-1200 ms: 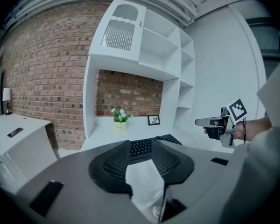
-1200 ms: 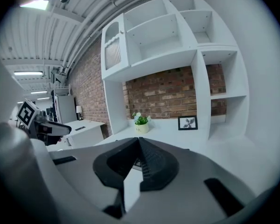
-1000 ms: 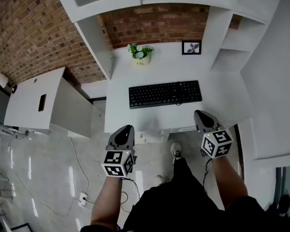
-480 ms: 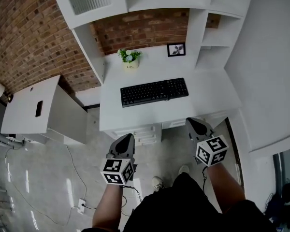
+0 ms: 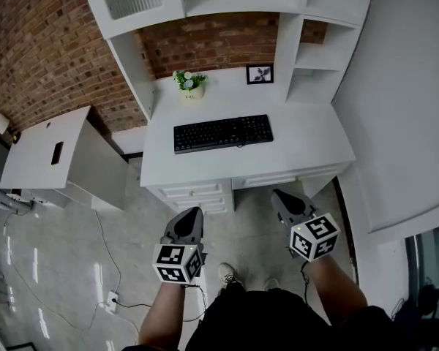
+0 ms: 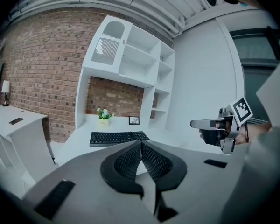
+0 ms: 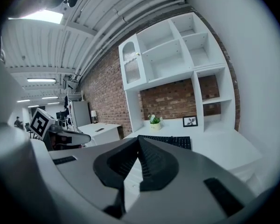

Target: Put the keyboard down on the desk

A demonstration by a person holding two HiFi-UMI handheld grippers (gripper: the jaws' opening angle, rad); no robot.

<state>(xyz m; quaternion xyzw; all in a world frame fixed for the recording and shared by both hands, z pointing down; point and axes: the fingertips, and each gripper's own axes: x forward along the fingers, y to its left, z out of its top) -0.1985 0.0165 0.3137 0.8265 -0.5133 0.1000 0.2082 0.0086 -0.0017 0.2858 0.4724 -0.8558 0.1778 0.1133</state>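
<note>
The black keyboard (image 5: pixel 223 133) lies flat on the white desk (image 5: pixel 307 152), near its middle; it also shows in the left gripper view as the keyboard (image 6: pixel 117 137) and in the right gripper view as the keyboard (image 7: pixel 170 141). Both grippers hang over the floor in front of the desk, well back from it. My left gripper (image 5: pixel 191 215) is shut and empty, its pads meeting at the left gripper (image 6: pixel 141 146). My right gripper (image 5: pixel 280 196) is also shut with nothing in it, as at the right gripper (image 7: pixel 138 141).
A small potted plant (image 5: pixel 189 83) and a framed picture (image 5: pixel 259 74) stand at the back of the desk under white shelves. Desk drawers (image 5: pixel 192 192) face me. A second white desk (image 5: pixel 36 152) with a dark phone stands at the left. A cable and socket (image 5: pixel 112 297) lie on the floor.
Both grippers and the person have backed away from the desk; the keyboard stays put and now sits farther from the grippers. The drawers have come into view.
</note>
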